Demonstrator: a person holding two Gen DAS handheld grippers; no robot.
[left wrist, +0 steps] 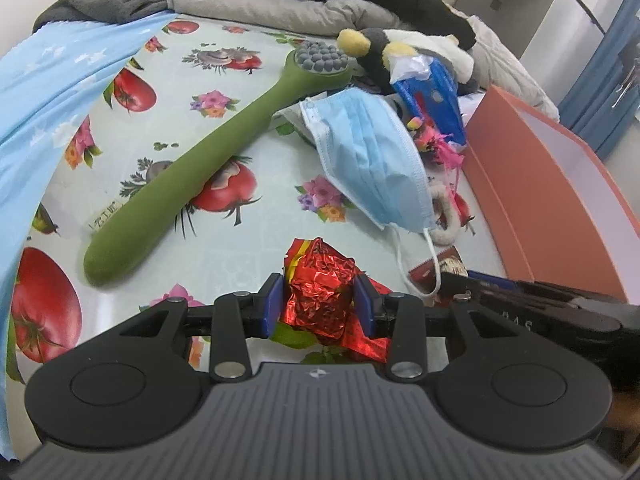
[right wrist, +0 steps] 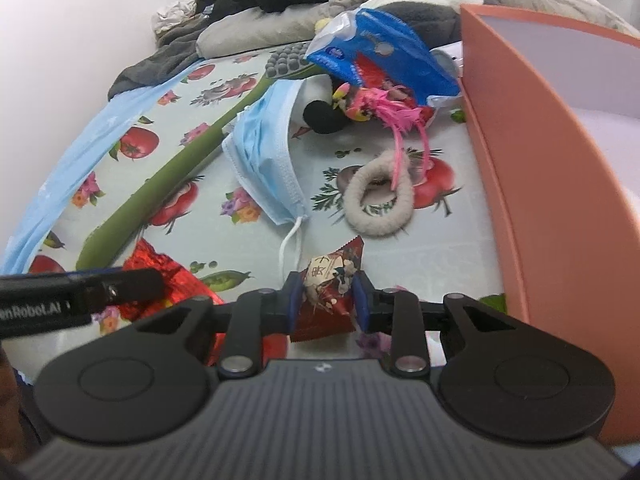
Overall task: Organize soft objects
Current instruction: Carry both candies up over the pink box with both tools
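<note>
- left side first: a light blue cloth (left wrist: 48,92) drapes over the edge of the counter (left wrist: 248,128), which wears an oilcloth printed with tomatoes and flowers.
- a long green massage stick (left wrist: 200,168) with a grey knobbed head lies slantwise across it.
- the left gripper (left wrist: 318,304) is clenched on a crumpled red foil wrapper (left wrist: 320,284), both blue pads pressing its sides, right down at the surface.
- middle now: a blue face mask (left wrist: 372,160) lies creased beside the stick, its ear loop trailing toward the grippers.
- behind it sits a heap: a plush toy (left wrist: 380,52), a blue plastic packet (right wrist: 384,56) and a pink feather toy (right wrist: 384,104).
- a fluffy beige hair tie (right wrist: 378,200) lies flat, near the box.
- the right gripper (right wrist: 326,300) straddles a small red printed packet (right wrist: 330,292); its jaws stand part open around it, and i cannot tell whether the pads press it.
- far right: a salmon-coloured box (right wrist: 540,160) stands open, pale inside, just beside the packet.
- my read: both hands are at the pick-up step, one item each, with most of the clutter unsorted.
- next move, i judge: firm up the right grip, lift both clear, and carry them over the box wall; the foil is likely to crush and slip.
- at the back, grey and black bedding and clothes pile against a white wall.
</note>
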